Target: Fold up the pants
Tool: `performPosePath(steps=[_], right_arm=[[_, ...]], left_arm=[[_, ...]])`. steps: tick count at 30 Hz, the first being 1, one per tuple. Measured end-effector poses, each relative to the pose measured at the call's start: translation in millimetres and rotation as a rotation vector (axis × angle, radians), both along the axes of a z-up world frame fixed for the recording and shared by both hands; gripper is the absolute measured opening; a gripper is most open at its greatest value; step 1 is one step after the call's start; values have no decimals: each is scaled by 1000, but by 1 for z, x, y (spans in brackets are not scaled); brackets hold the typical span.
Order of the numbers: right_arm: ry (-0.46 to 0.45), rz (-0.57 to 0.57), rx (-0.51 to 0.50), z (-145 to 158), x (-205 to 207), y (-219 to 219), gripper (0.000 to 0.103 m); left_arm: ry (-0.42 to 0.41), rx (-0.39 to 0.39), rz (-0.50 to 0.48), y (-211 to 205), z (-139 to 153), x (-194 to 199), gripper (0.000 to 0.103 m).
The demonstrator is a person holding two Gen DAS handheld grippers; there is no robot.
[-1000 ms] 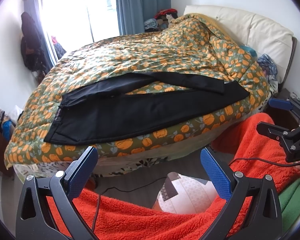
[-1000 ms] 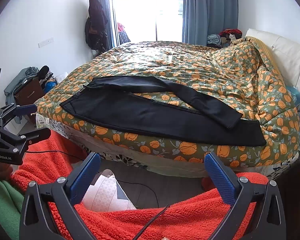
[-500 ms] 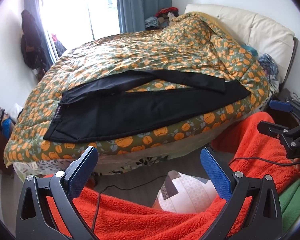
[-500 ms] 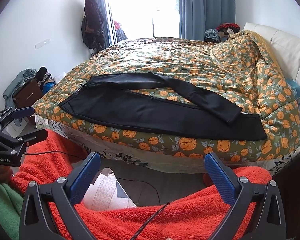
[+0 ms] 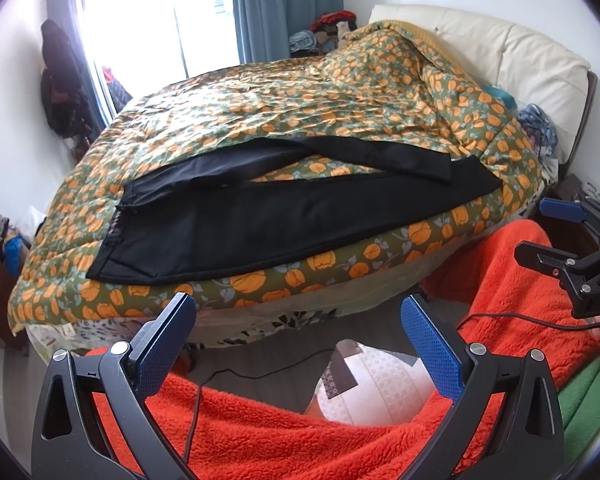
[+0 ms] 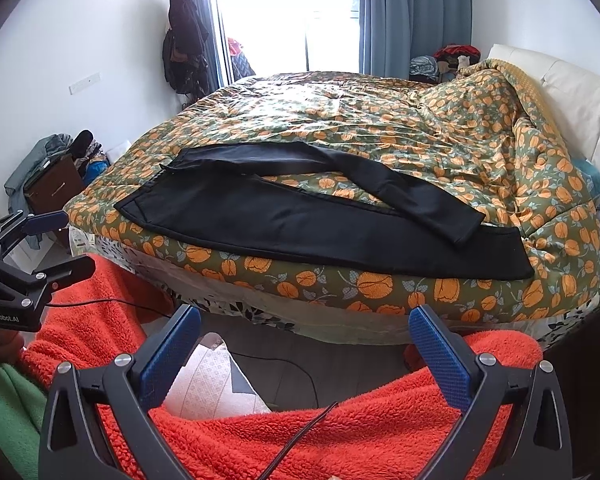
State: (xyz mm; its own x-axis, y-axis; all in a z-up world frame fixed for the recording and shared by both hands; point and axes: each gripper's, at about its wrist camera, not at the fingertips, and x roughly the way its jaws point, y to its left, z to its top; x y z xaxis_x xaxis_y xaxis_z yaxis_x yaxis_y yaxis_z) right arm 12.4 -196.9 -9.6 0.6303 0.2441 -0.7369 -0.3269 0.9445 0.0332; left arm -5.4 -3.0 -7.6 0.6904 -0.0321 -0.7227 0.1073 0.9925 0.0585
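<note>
Here, approach step: black pants (image 5: 284, 216) lie spread on the quilt (image 5: 300, 96), legs apparently splayed. Left gripper (image 5: 298, 344) and right gripper (image 6: 304, 354), both released, must next reach the far leg.

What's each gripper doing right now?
Left gripper: open, holding nothing, short of the pants.
Right gripper: open, holding nothing.

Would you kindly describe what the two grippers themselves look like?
The left gripper and right gripper match: black skeletal frames with silver bolts and blue textured pads. White lettering marks each body, and a thin black cable trails from the right one.
</note>
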Motion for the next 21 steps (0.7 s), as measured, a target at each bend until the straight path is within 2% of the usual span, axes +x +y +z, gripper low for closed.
performPosePath(steps=[21], right_arm=[[4, -1, -3, -2, 1, 0, 103]], left_arm=[[1, 1, 0, -1, 0, 1, 102]])
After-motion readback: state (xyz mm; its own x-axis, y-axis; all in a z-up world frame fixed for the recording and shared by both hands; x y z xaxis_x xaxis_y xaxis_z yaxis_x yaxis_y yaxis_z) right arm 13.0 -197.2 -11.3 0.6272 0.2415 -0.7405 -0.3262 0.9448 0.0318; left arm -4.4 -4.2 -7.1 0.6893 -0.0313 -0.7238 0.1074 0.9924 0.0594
